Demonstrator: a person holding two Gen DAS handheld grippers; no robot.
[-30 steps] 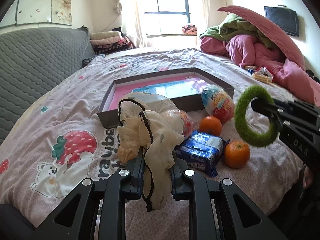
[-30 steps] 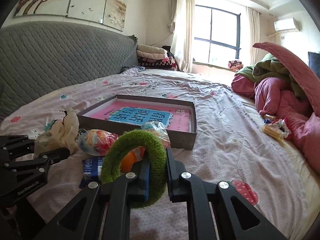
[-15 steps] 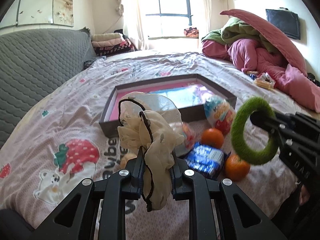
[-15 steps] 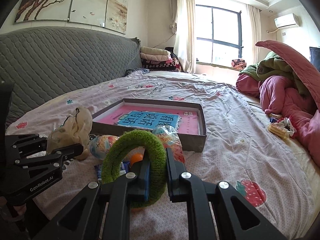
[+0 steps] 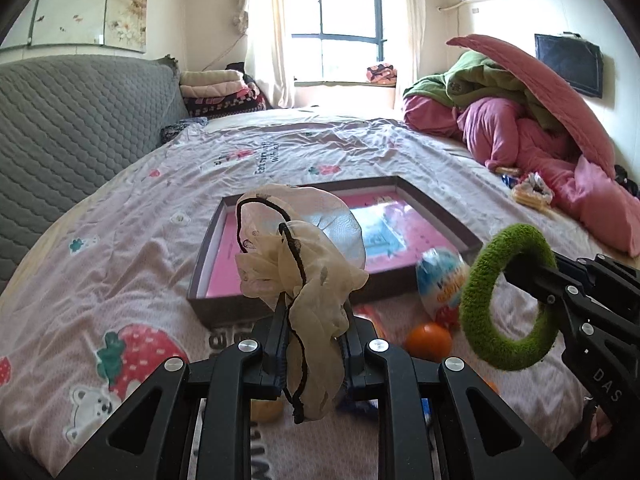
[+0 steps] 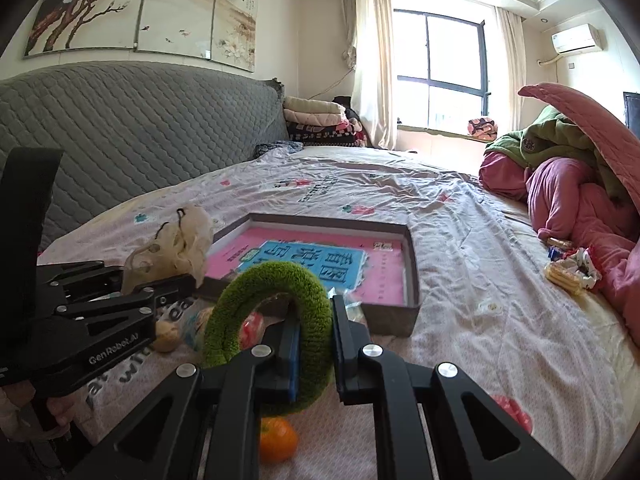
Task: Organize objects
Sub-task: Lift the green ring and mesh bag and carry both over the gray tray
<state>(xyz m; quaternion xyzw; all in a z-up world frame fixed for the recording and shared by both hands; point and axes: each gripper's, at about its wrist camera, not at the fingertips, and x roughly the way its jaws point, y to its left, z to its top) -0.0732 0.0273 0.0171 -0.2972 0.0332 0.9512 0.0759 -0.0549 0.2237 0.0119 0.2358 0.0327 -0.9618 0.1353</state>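
Pinching light, floppy scrunchies: left gripper (image 5: 310,322) clamps the cream one (image 5: 298,256), right gripper (image 6: 314,326) the green (image 6: 276,300); squashy anywhere.

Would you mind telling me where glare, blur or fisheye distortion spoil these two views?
Left wrist view: the window is blown out, glare whitens the shallow box floor, the snack egg is smeared, and the corners are black. Right wrist view: the window is overexposed, the headboard bows from distortion, but the green ring stays sharp.
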